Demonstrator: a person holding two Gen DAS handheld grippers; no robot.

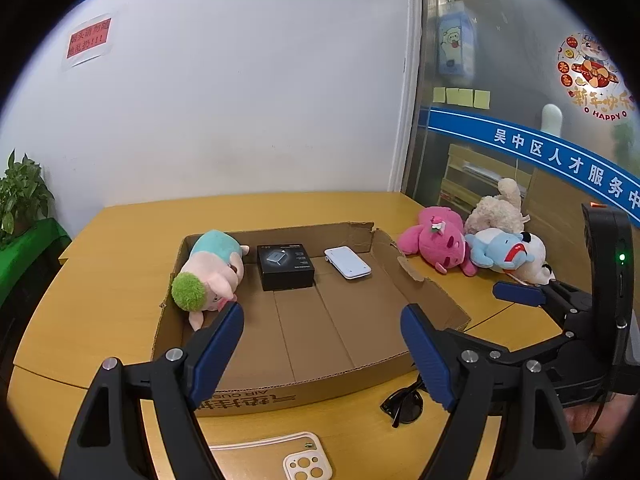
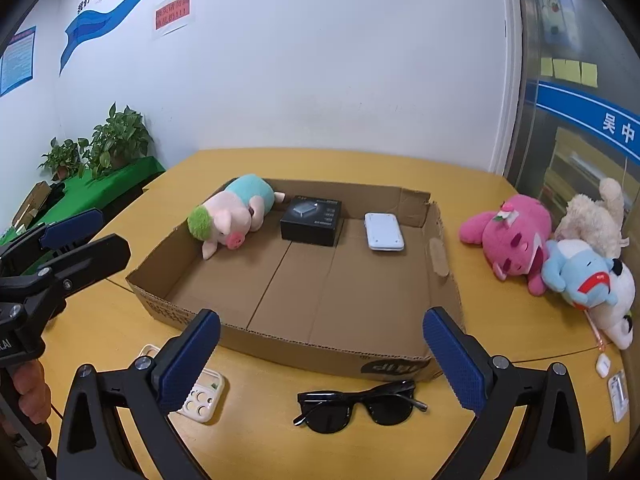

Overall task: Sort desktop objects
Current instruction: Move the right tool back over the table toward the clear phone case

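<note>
A shallow cardboard tray (image 1: pixel 424 292) (image 2: pixel 440 276) lies on the yellow table. Inside lie a pink pig plush (image 1: pixel 212 270) (image 2: pixel 236 216), a black box (image 1: pixel 285 266) (image 2: pixel 312 220) and a white device (image 1: pixel 347 262) (image 2: pixel 383 231). To the tray's right, a pink plush (image 1: pixel 436 245) (image 2: pixel 510 236), a blue plush (image 1: pixel 498 252) (image 2: pixel 580 276) and a beige plush (image 1: pixel 500 208) (image 2: pixel 596 216) are piled. Black sunglasses (image 2: pixel 356 406) (image 1: pixel 402 402) and a phone case (image 1: pixel 306 462) (image 2: pixel 204 396) lie before the tray. My left gripper (image 1: pixel 322 350) and right gripper (image 2: pixel 320 360) hover open and empty near the tray's front edge.
Small white items (image 2: pixel 618 394) lie at the table's right edge, in the right wrist view. Potted plants (image 2: pixel 116 140) stand on a green-covered stand at the left. A glass partition (image 1: pixel 520 80) with stickers rises behind the plush pile. A white wall backs the table.
</note>
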